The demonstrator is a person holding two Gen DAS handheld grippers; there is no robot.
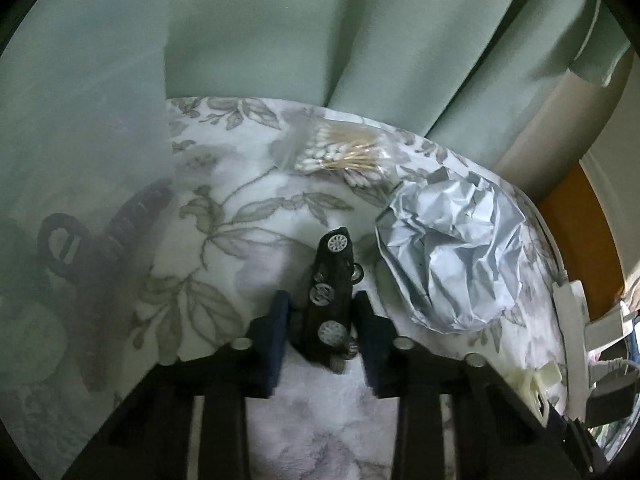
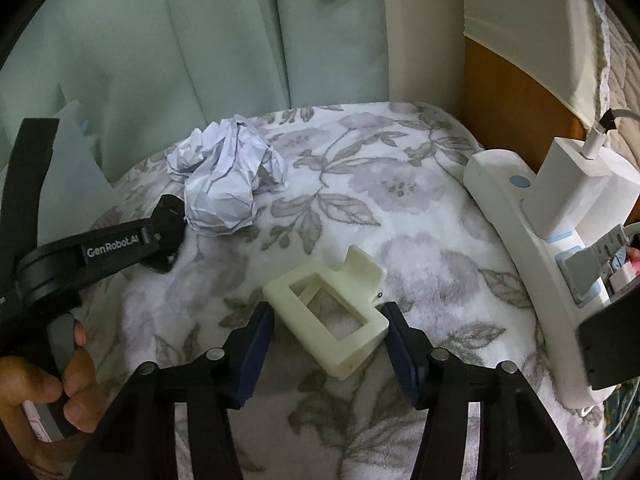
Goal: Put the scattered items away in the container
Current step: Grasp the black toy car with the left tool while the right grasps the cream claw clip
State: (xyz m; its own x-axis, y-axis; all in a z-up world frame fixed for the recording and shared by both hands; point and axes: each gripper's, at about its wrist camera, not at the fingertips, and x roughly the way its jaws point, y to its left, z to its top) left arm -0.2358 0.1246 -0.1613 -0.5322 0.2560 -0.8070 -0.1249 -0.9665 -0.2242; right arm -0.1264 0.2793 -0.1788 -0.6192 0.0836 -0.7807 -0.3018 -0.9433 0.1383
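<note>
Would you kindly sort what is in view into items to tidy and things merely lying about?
To tidy: toy car, cream clip, crumpled paper, cotton swabs.
Lying about: power strip, charger, floral blanket, green curtain.

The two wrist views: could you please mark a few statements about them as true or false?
1. The toy car lies between the left tool's fingers. True.
2. The crumpled paper is inside the container. False: it lies on the floral blanket.
3. A cream plastic clip sits between the right tool's fingers. True.
4. The bag of cotton swabs lies nearer the camera than the car. False: it lies beyond the car, by the curtain.
5. A charger is plugged into the power strip. True.
</note>
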